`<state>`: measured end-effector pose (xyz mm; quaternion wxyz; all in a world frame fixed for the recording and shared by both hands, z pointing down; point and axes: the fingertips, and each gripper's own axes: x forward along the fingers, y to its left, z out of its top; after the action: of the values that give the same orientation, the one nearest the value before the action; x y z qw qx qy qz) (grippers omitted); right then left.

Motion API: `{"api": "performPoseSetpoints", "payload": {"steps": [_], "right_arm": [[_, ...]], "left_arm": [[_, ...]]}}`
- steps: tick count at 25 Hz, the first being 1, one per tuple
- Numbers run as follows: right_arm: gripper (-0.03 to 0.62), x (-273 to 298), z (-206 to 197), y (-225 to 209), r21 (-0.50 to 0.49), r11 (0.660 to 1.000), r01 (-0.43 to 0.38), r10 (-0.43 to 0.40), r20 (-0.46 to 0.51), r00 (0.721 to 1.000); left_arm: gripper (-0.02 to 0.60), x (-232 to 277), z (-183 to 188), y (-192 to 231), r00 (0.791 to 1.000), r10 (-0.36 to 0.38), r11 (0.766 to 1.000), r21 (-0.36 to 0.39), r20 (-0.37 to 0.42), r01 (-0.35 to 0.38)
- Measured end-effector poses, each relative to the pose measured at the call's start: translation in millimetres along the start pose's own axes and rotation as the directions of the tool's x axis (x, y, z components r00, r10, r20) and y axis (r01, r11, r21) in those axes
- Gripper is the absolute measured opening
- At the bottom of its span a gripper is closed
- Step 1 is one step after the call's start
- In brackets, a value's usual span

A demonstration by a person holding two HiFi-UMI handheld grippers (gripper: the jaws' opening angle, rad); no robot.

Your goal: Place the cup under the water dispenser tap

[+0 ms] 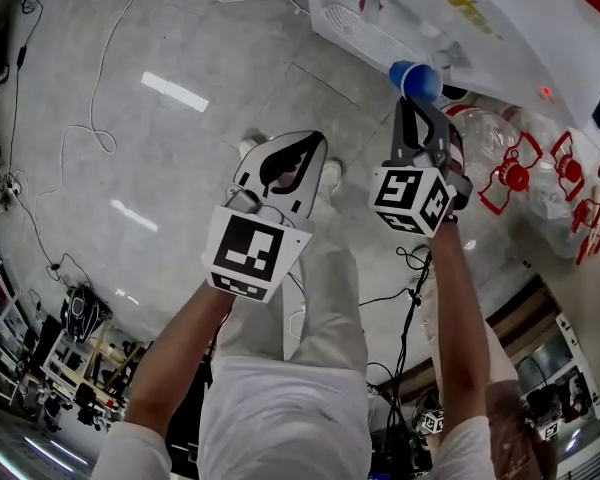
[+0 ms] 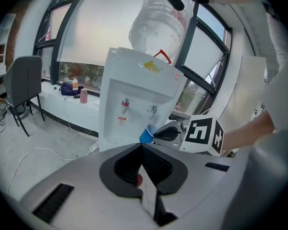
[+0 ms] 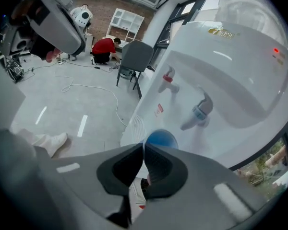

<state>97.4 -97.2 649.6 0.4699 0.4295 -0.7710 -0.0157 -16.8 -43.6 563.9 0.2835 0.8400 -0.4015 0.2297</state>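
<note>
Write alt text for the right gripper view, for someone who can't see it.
The right gripper grips a blue cup close to a white dispenser, lower than its red tap and blue tap. A grey chair stands on the floor at left.

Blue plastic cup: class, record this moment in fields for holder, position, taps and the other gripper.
held thing: blue plastic cup, shut in the right gripper
position: in the air before the white water dispenser, lower than its taps
taps: red tap, blue tap
other hand: left gripper, jaws together, empty
</note>
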Motion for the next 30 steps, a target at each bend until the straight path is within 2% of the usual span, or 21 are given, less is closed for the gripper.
{"api": "performPoseSetpoints", "payload": {"steps": [16,22,30], "right_arm": [[0.024,52,-24,6,-0.121,0.993,0.005,-0.015,-0.083,0.996],[0.023,65,-32,5,-0.120,0.993,-0.005,-0.009,-0.111,0.994],[0.025,76,-36,7,-0.168,0.985,-0.024,0.002,-0.132,0.991]], "left_arm": [[0.002,25,-15,12,1.000,-0.025,1.000,0.008,-0.016,0.025],[0.002,28,-18,10,0.999,-0.033,0.999,0.009,-0.018,0.033],[0.002,28,-18,6,0.999,-0.039,0.999,0.013,-0.021,0.040]]}}
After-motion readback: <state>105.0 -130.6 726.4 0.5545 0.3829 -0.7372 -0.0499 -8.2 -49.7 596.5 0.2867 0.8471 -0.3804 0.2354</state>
